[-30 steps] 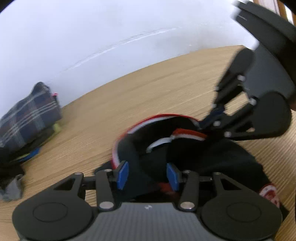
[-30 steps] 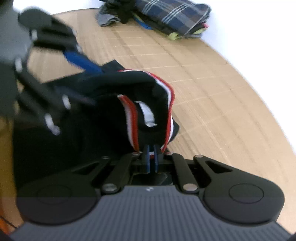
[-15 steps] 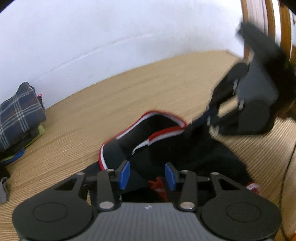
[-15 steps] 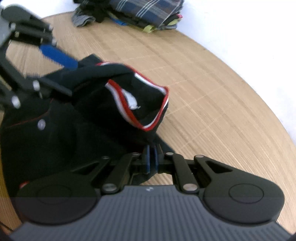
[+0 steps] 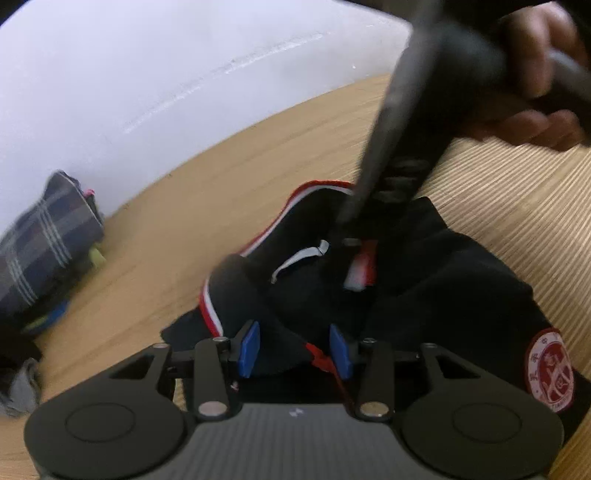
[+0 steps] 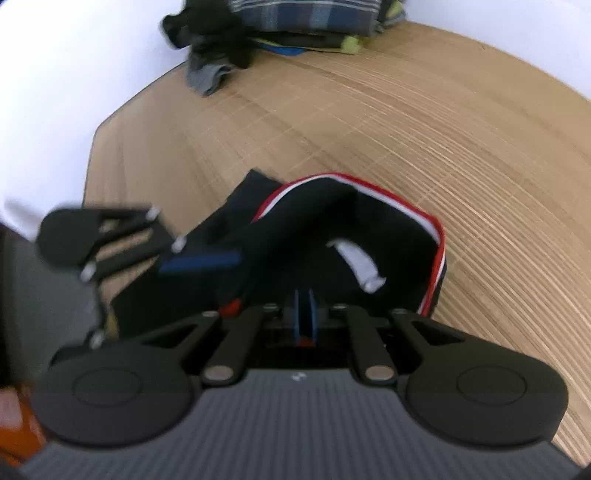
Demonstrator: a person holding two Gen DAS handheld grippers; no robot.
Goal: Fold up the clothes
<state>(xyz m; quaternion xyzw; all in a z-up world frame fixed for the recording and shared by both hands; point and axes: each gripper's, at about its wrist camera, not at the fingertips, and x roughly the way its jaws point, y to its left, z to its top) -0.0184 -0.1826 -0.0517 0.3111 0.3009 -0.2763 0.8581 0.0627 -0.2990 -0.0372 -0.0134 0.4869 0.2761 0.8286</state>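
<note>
A black shirt (image 5: pixel 443 280) with a red and white striped collar and a round red badge (image 5: pixel 550 369) lies bunched on the wooden table (image 5: pixel 184 221). My left gripper (image 5: pixel 294 349) has a thick fold of the shirt near the collar filling the gap between its blue pads. My right gripper (image 6: pixel 304 317) is shut on the collar edge of the shirt (image 6: pixel 314 221), a sliver of red trim between its pads. In the left wrist view the right gripper (image 5: pixel 351 240) comes down blurred from the upper right, held by a hand (image 5: pixel 535 74). The left gripper (image 6: pixel 207 258) shows at the left of the right wrist view.
A pile of clothes (image 5: pixel 40 236) topped by a dark plaid piece sits by the white wall; the right wrist view shows the pile (image 6: pixel 295 22) at its top. Bare wood of the table (image 6: pixel 443 129) lies between it and the shirt. The table's edge (image 6: pixel 92 155) runs on the left.
The right gripper has swung and rolled, moving from the right side to the upper middle of the left wrist view with the collar. The left gripper has sunk slightly, the fold still between its pads.
</note>
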